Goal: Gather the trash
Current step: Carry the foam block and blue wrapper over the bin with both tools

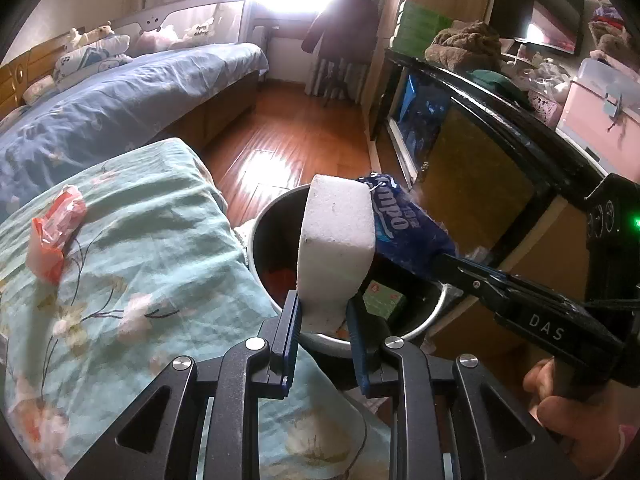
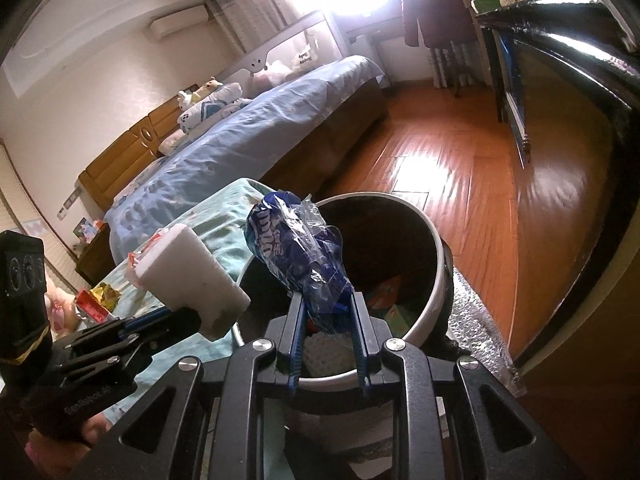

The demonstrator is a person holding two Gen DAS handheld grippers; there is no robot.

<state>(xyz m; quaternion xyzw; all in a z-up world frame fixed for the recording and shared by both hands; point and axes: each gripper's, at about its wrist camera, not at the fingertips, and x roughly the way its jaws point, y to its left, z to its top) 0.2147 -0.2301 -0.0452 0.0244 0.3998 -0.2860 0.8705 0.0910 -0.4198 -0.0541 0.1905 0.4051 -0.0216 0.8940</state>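
My left tongs point(image 1: 322, 312) were clamped on the lower end of a white foam block point(image 1: 336, 244), which stood upright above the near rim of the round trash bin point(image 1: 424, 320). My right tongs point(image 2: 326, 316) were clamped on a crumpled blue plastic wrapper point(image 2: 298, 248), held over the bin's open mouth. In the left wrist view the wrapper point(image 1: 404, 228) sat at 3 o'clock from the block, touching its upper corner. In the right wrist view the block point(image 2: 192, 276) sat at 9 o'clock from the wrapper, apart from it.

The bin point(image 2: 432, 300) stood on the wooden floor point(image 1: 280, 152), just beside the floral green cloth point(image 1: 140, 260) at its 9 o'clock. It already held a green carton point(image 1: 382, 300) and red scraps. An orange plastic wrapper point(image 1: 56, 236) lay on the cloth, well apart from the bin. A blue-covered bed point(image 1: 120, 96) lay at 11 o'clock.
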